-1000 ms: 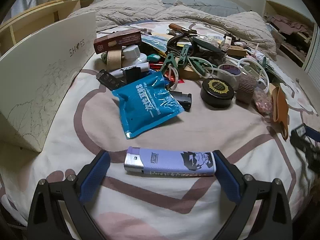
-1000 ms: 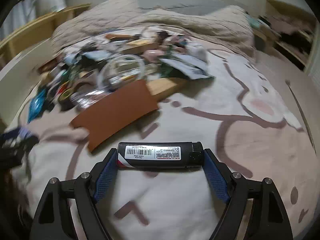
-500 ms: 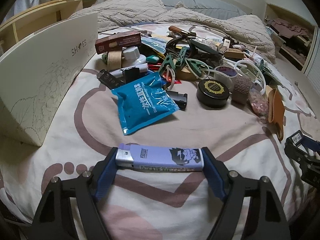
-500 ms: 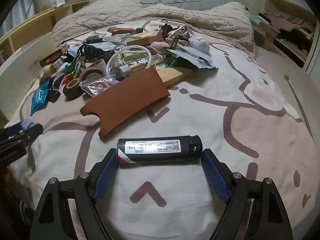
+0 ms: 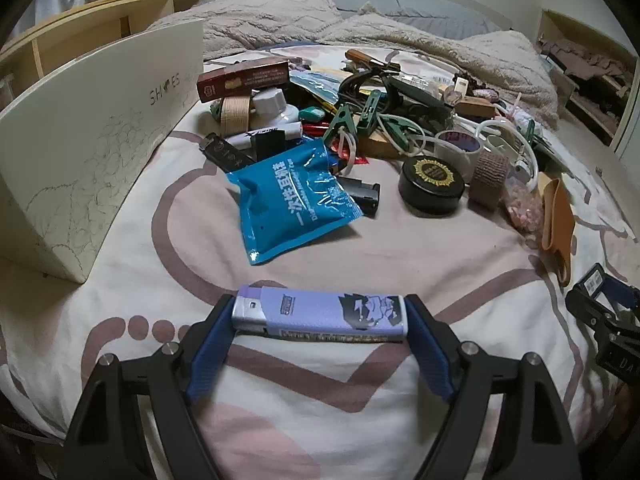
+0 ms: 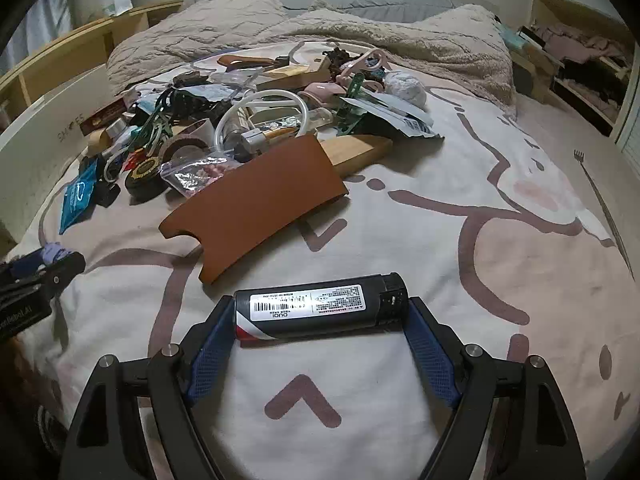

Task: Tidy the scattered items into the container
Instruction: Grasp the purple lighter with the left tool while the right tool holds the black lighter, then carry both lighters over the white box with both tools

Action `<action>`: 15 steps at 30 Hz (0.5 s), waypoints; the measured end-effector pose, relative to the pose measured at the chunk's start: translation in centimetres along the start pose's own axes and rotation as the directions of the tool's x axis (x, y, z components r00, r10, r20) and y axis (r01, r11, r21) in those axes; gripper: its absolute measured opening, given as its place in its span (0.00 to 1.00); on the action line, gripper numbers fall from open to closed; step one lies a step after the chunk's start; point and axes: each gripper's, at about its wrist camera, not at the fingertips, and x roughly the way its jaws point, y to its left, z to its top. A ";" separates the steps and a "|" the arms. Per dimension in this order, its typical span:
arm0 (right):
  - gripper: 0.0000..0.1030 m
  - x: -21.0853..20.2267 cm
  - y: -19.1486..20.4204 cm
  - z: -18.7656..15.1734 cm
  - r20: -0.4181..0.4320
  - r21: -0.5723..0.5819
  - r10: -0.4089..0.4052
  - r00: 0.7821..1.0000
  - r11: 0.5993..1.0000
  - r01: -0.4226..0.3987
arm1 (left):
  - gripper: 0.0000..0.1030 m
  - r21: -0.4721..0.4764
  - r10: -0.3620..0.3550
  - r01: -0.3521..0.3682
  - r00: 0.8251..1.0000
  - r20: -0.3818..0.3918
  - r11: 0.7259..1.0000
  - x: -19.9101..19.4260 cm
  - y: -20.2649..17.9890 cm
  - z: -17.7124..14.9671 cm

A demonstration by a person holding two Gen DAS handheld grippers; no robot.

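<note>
A purple lighter (image 5: 312,312) lies crosswise between the blue pads of my left gripper (image 5: 320,322), just over the bedsheet. Both pads touch its ends, and the jaws are easing open slightly. My right gripper (image 6: 320,320) is shut on a black lighter (image 6: 320,308), held the same way above the sheet. The white shoe box (image 5: 88,152) stands at the left of the bed, its inside hidden. Each gripper shows at the edge of the other's view: the right gripper (image 5: 600,312) and the left gripper (image 6: 40,276).
A pile of scattered items covers the middle of the bed: a blue packet (image 5: 292,204), a black round tin (image 5: 432,190), clips, tape rolls and tubing. A brown leather sleeve (image 6: 256,200) lies ahead of the right gripper. A rumpled blanket (image 6: 360,36) lies behind.
My left jaws have closed from wide apart onto the ends of the purple lighter. The right gripper still holds the black lighter, and its view has gone from blurred to steady.
</note>
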 end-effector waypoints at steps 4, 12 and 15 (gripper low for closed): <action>0.81 0.0 -0.2 -0.1 0.009 0.010 0.007 1.000 1.000 -0.007 | 0.77 0.005 -0.006 0.006 1.000 0.006 1.000 -0.2 0.1 0.0; 0.80 -0.5 -0.2 0.3 0.009 0.023 0.010 1.000 1.000 -0.010 | 0.77 0.027 0.006 -0.007 1.000 0.020 1.000 -1.0 -0.3 0.5; 0.80 -1.3 0.2 0.5 0.025 0.013 0.006 1.000 1.000 -0.007 | 0.77 0.014 -0.009 0.009 0.999 0.044 1.000 -1.8 -0.3 0.9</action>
